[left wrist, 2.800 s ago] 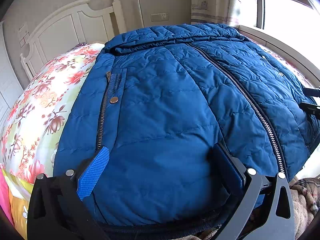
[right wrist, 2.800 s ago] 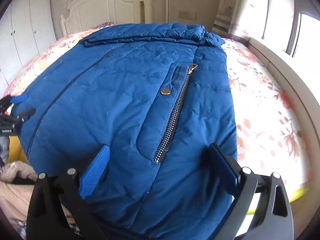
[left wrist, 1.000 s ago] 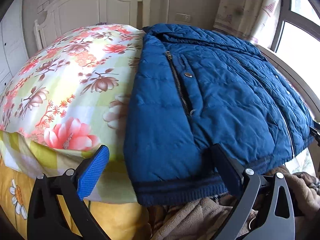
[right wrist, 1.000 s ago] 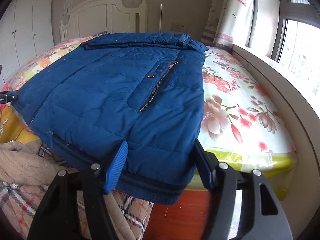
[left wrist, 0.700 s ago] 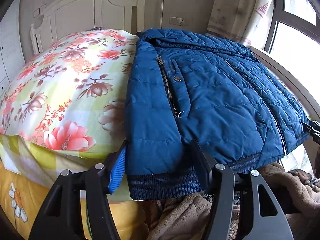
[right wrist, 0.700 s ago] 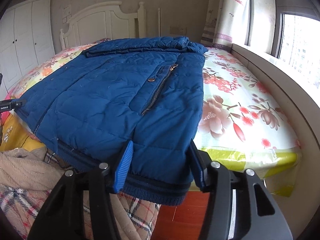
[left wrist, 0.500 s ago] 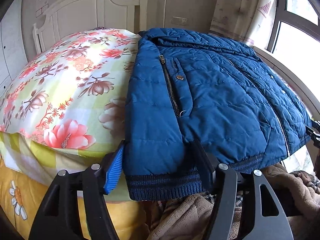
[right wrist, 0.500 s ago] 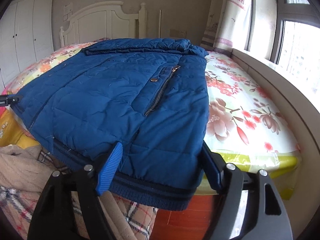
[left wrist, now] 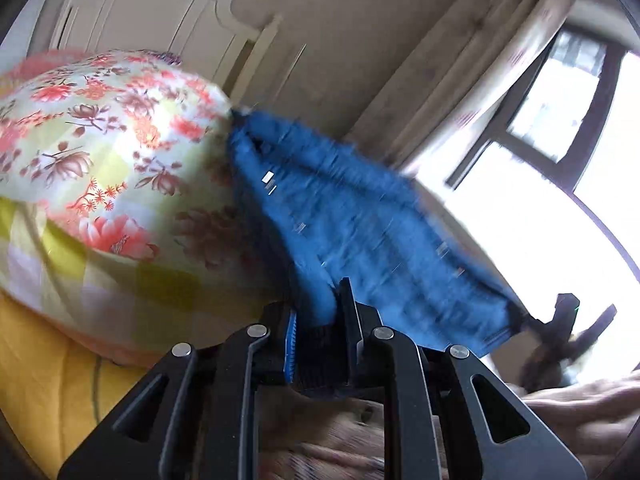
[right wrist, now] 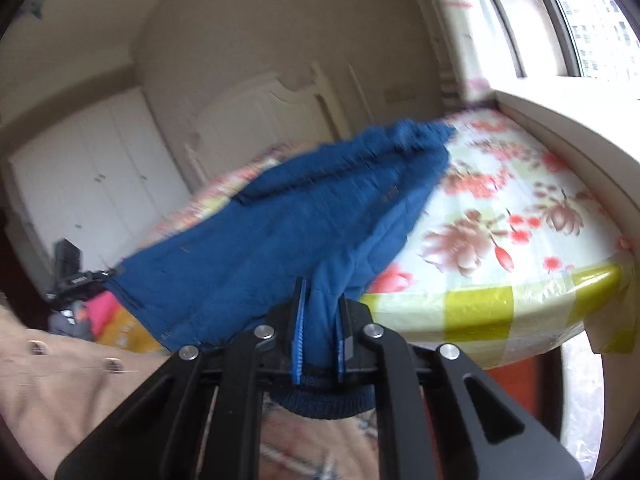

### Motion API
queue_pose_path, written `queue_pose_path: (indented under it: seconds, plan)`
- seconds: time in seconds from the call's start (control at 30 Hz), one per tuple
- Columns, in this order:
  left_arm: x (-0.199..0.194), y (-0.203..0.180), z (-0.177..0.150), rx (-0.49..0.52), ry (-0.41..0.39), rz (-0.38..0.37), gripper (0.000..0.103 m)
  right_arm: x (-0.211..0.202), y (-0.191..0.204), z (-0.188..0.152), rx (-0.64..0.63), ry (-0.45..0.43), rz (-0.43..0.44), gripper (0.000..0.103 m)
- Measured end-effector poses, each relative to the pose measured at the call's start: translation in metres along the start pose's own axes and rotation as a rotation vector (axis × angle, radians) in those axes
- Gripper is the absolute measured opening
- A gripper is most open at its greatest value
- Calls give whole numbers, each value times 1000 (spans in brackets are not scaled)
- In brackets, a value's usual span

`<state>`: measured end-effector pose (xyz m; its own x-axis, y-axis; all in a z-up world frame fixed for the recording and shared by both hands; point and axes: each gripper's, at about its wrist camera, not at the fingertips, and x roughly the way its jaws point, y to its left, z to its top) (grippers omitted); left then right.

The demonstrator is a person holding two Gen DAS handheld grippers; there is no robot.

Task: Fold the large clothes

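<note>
A blue quilted jacket (left wrist: pixel 360 224) lies on the floral bed, its bottom hem lifted off the foot of the bed. My left gripper (left wrist: pixel 318 312) is shut on the hem's left corner. My right gripper (right wrist: pixel 320 312) is shut on the hem's right corner; the jacket (right wrist: pixel 304 216) stretches from it toward the headboard. Each view shows the other gripper holding the far hem corner: the right gripper (left wrist: pixel 560 320) and the left gripper (right wrist: pixel 76 276). Both views are motion-blurred.
The floral bedsheet (left wrist: pixel 100 152) covers the bed (right wrist: pixel 520 216). A white headboard (right wrist: pixel 256 112) and wardrobe (right wrist: pixel 80 168) stand behind. A window ledge (right wrist: pixel 568 120) runs along the right. Beige and plaid clothes (right wrist: pixel 60 380) lie piled below the foot of the bed.
Both grippers have closed on the jacket's bottom hem corners and raised them. The jacket's lower part has come up off the bed, and both cameras now tilt upward.
</note>
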<state>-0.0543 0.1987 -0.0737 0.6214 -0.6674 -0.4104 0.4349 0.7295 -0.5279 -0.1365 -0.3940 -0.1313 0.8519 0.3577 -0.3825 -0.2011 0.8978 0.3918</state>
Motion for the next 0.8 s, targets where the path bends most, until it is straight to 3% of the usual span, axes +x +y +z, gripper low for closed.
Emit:
queue_pose_path:
  seconds: [0.13, 0.2, 0.3, 0.43, 0.53, 0.57, 0.63, 0.67, 0.7, 0.8]
  plan:
    - [-44, -17, 11, -36, -129, -155, 16, -50, 38, 20, -71, -126, 64, 11]
    - [-53, -19, 36, -70, -213, -233, 16, -57, 54, 49, -122, -176, 64, 11]
    - [-31, -11, 92, -144, -262, -293, 16, -41, 56, 101, -134, -186, 44, 11]
    - [36, -3, 170, -190, -242, -247, 17, 23, 26, 179, -45, -150, 2, 11]
    - [118, 15, 233, -252, -187, -139, 17, 97, -19, 232, 93, -90, -54, 15]
    - [157, 27, 258, -279, -132, -84, 18, 128, -41, 247, 172, -50, -51, 20]
    - [201, 58, 281, -387, -55, -55, 19, 179, -93, 269, 349, 17, -48, 38]
    - [224, 80, 291, -470, -9, -33, 19, 190, -114, 274, 432, 6, -60, 74]
    - [236, 95, 296, -509, 7, -14, 19, 195, -139, 278, 503, -44, -65, 82]
    - [241, 126, 309, -461, -28, 94, 23, 191, -164, 281, 435, -86, -135, 79]
